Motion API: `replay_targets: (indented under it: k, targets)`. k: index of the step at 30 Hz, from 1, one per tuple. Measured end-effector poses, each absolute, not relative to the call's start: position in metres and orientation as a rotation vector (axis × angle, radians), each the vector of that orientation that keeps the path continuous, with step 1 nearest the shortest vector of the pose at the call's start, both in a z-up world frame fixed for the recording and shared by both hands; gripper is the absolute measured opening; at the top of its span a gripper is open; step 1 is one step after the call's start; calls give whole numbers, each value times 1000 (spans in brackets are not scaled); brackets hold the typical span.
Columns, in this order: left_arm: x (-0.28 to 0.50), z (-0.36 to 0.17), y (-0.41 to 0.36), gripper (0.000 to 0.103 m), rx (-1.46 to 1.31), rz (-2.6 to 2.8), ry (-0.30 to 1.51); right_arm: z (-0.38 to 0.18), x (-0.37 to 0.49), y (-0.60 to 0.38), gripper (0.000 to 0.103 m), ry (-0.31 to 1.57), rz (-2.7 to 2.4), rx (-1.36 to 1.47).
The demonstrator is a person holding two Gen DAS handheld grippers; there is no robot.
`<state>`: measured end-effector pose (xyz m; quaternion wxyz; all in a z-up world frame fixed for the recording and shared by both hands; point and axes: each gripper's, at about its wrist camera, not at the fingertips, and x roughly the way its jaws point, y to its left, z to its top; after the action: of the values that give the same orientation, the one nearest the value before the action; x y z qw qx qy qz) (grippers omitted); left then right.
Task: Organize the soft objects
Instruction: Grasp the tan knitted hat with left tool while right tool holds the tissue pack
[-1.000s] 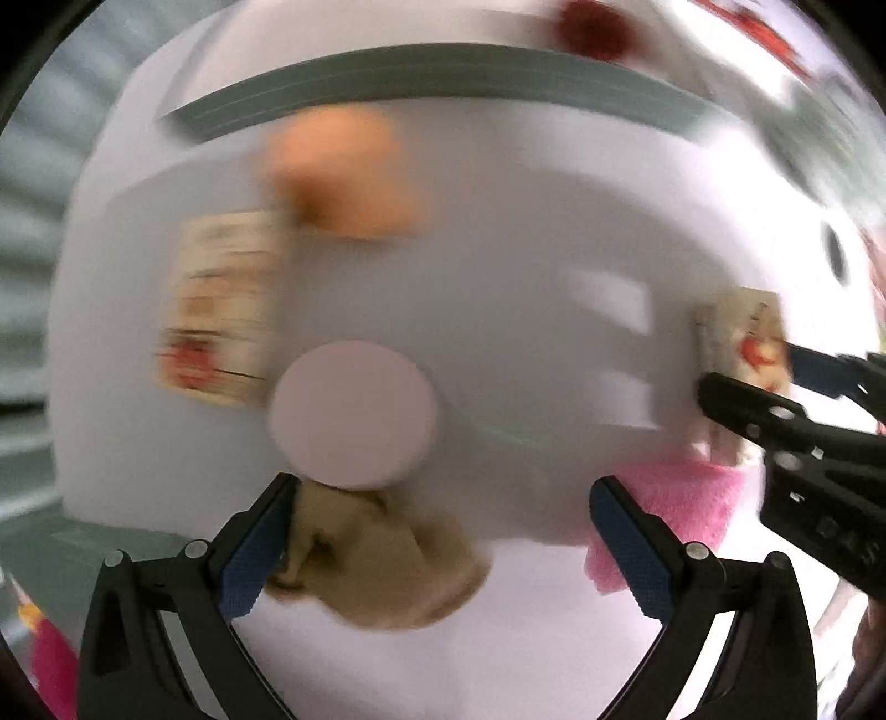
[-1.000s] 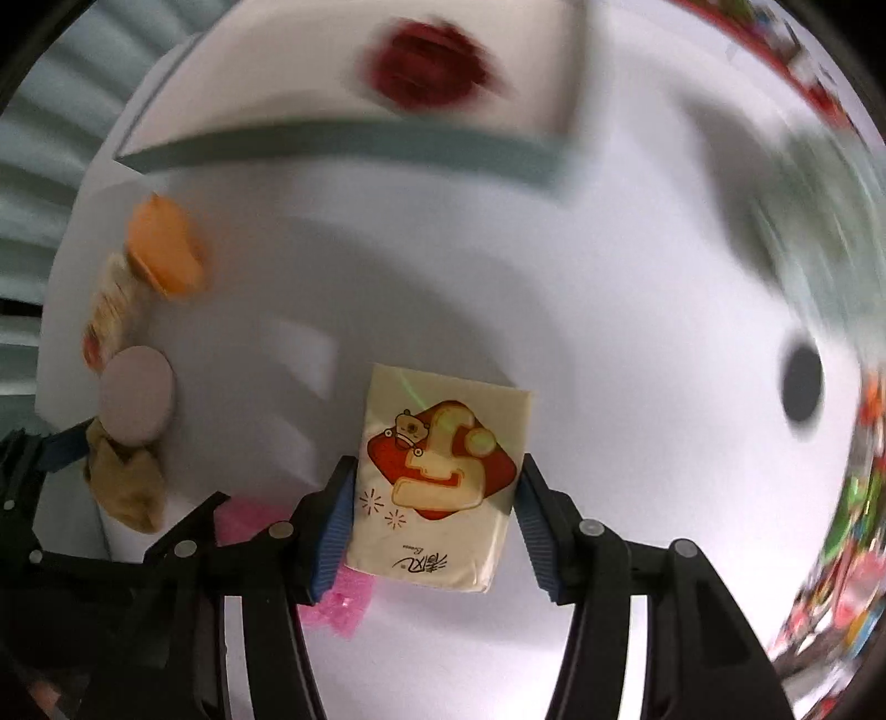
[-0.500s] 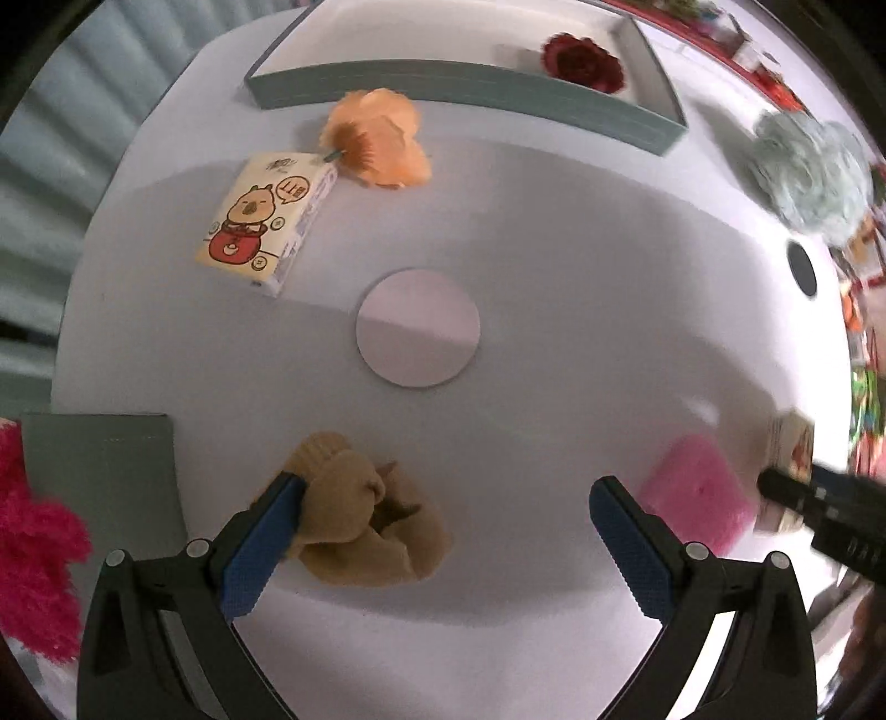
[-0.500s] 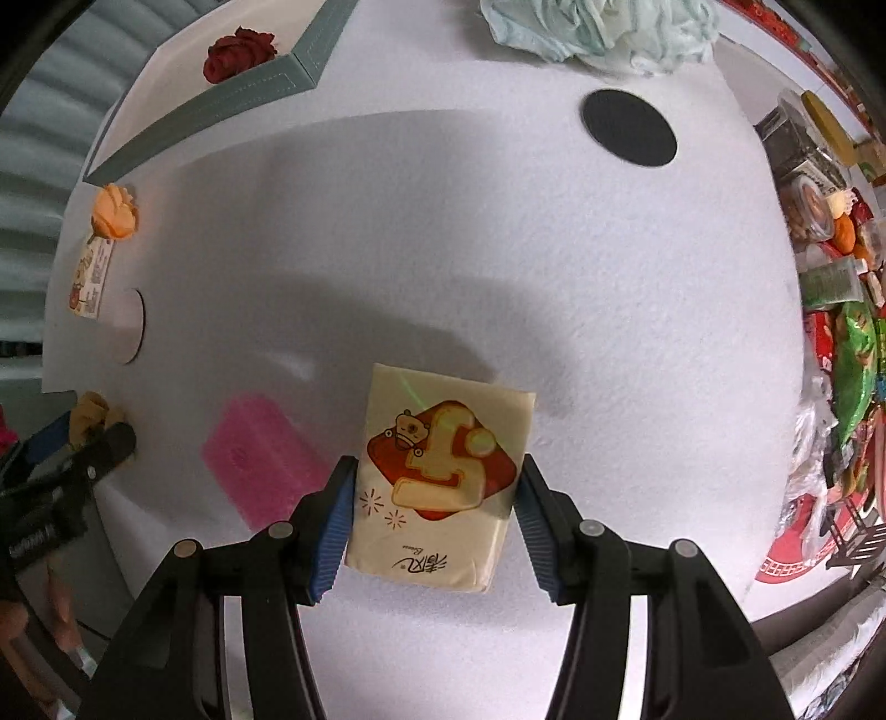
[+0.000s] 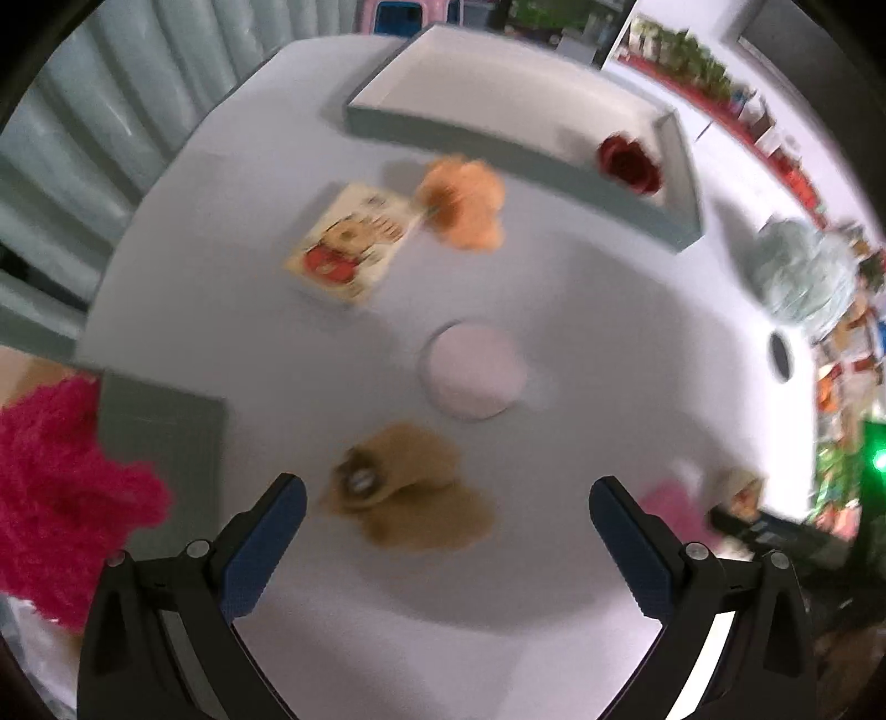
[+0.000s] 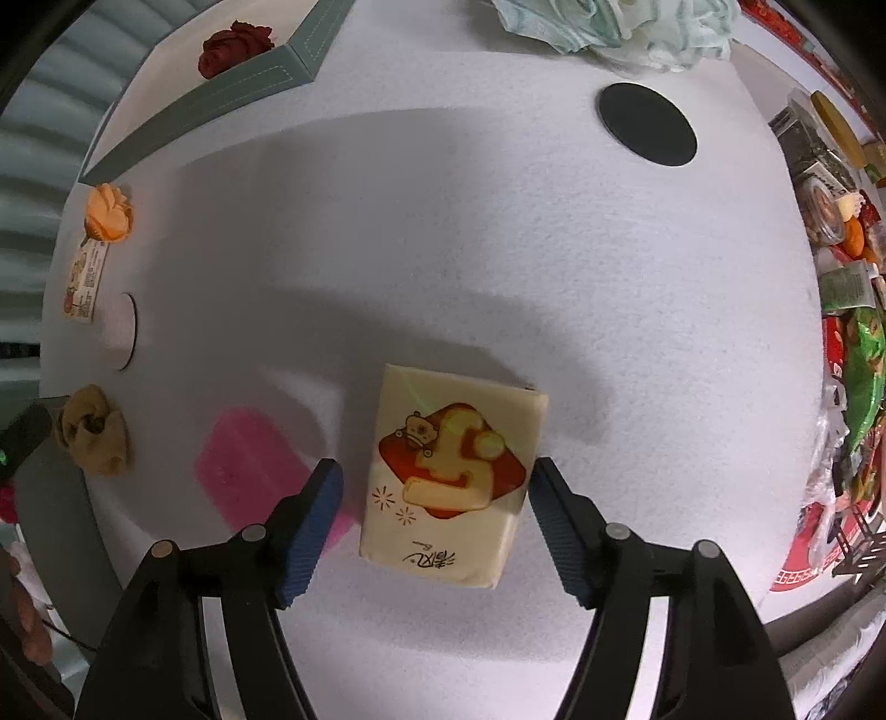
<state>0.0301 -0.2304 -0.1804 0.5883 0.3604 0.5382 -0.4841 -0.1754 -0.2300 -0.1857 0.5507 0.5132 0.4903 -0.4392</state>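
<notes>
Cream wrapper: tissue pack (image 6: pixel 451 479) with a red cartoon print lies flat on the white felt tabletop (image 6: pixel 470 232), between the pads of the right gripper (image 6: pixel 434 518).
Right jaws: opening; a gap shows on both sides of the pack, so the pads no longer press it.
Left jaws: left gripper (image 5: pixel 446 540) stands wide with nothing between the pads, above the tan cloth bundle (image 5: pixel 412 493).
Risk 1: if a pad drags on the wrapper as the right gripper lifts away, the pack could skew or tip onto the pink sponge (image 6: pixel 252 468) just beside it.
Risk 2: the pack sits in the open, well apart from the grey tray (image 6: pixel 260 83); if the tray is its home, it is not yet sorted.
Risk 3: the left view is blurred; a descent on the tan bundle from here could pinch only a fold and let it slump out.
Risk 4: the grippers work near each other at this edge; a crossing move could make them collide.
Other soft items: red fabric rose (image 6: pixel 235 47) in the tray; orange fabric flower (image 5: pixel 462 202) touching a second printed tissue pack (image 5: pixel 351 243); pale green ruffled cloth (image 5: pixel 803 279); magenta fluffy thing (image 5: pixel 61 487) at the table edge.
Surface: round table in white felt, with a pale pink disc (image 5: pixel 473 371) and a black disc (image 6: pixel 645 124).
Room: ribbed grey curtain (image 5: pixel 99 138) behind; cluttered snack packets (image 6: pixel 850 354) beyond the table's right rim.
</notes>
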Motion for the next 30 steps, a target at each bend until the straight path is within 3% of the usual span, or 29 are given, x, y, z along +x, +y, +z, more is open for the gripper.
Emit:
replay_targets:
  k: [11, 18, 19, 21, 22, 23, 25, 27, 28, 30]
  targets:
    - [2, -244, -256, 103, 970, -1019, 1286, -190, -166, -243, 79, 1144, -1031, 1227]
    - [1, -247, -256, 103, 914, -996, 1267, -193, -151, -245, 79, 1194, -1076, 1165]
    - [6, -245, -250, 103, 916, -983, 1281, -193, -147, -245, 77, 1203, -1085, 1149]
    - [19, -244, -232, 103, 936, -946, 1343, -193, -138, -244, 63, 1252, -1110, 1075]
    - [17, -245, -231, 99, 945, -948, 1353, -192, -136, -243, 57, 1258, -1109, 1042]
    - [15, -243, -230, 94, 943, -959, 1339, -192, -136, -241, 56, 1249, -1088, 1062]
    - [10, -237, -227, 66, 951, -998, 1311, -193, -138, -239, 56, 1238, -1071, 1099]
    - [7, -233, -224, 46, 959, -1034, 1309, -185, -150, -240, 56, 1179, -1065, 1139]
    - [7, -232, -221, 41, 955, -1044, 1320, -180, -152, -238, 56, 1163, -1065, 1136]
    - [7, -226, -215, 41, 948, -1051, 1305, -171, -157, -235, 56, 1149, -1053, 1133]
